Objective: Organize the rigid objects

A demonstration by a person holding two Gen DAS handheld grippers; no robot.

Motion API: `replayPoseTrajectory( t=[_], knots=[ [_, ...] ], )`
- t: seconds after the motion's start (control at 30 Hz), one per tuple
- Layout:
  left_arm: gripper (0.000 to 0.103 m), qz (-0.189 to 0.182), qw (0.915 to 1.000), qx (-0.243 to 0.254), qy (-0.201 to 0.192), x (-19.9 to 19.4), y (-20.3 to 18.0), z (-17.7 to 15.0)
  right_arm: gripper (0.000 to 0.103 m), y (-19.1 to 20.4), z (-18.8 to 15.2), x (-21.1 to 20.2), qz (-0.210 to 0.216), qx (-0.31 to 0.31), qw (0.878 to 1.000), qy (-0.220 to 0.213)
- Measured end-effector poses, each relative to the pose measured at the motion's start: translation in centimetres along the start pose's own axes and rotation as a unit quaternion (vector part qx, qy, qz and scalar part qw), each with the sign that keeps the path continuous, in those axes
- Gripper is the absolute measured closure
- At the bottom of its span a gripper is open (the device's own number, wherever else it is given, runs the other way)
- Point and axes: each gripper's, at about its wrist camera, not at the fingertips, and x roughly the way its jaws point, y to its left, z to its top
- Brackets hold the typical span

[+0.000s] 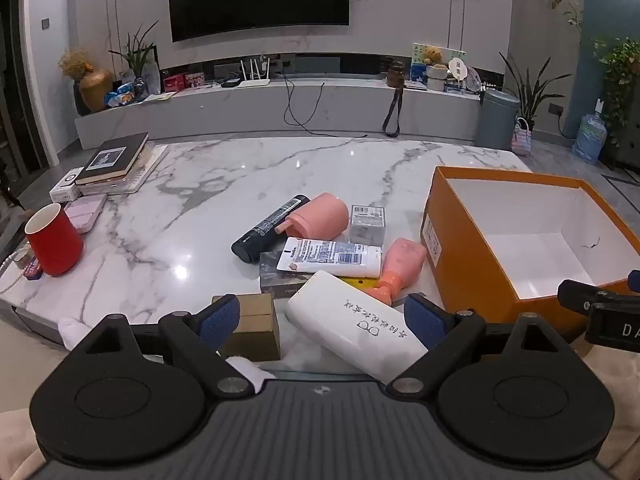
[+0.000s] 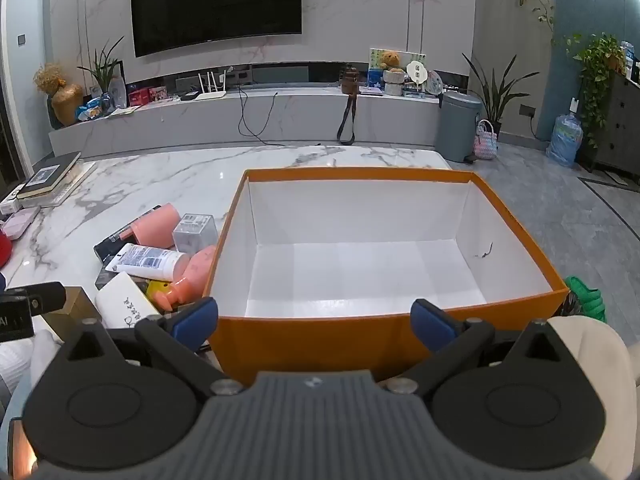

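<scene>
Hovering above the near edge of the marble table (image 1: 280,168), the left gripper (image 1: 322,320) had its jaws spread wide and held nothing, with a white bottle (image 1: 352,324) and a small brown box (image 1: 254,332) lying between and beneath its fingers. Beyond them a pile sat mid-table: a white tube (image 1: 334,257), a black tube (image 1: 270,228), a pink container (image 1: 322,216), a pink bottle (image 1: 400,268) and a clear box (image 1: 367,225). The right gripper (image 2: 314,322) also stood wide and unladen before the near wall of the orange box (image 2: 304,344), which sat at the table's right edge, its white interior bare
</scene>
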Motion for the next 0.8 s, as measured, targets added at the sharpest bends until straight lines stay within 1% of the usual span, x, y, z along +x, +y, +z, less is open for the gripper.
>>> replayPoseTrajectory(
  t=[0.27, 0.3, 0.33, 0.8],
  knots=[
    [0.0, -0.007, 0.9999, -0.002, 0.015, 0.73, -0.23, -0.29, 0.003, 0.02, -0.06, -0.1, 0.003, -0.002, 1.0, -0.002],
    [0.0, -0.009, 0.9998, -0.003, 0.016, 0.62, -0.05, -0.15, 0.003, 0.05, -0.08, -0.16, 0.003, -0.002, 1.0, -0.002],
    [0.0, -0.01, 0.9998, -0.003, 0.016, 0.61, -0.03, -0.19, 0.003, -0.1, -0.34, 0.65, 0.004, -0.003, 1.0, 0.0],
    [0.0, -0.014, 0.9996, -0.003, 0.025, 0.5, 0.02, -0.35, 0.003, 0.37, -0.16, 0.16, 0.009, -0.008, 1.0, 0.003]
  ],
)
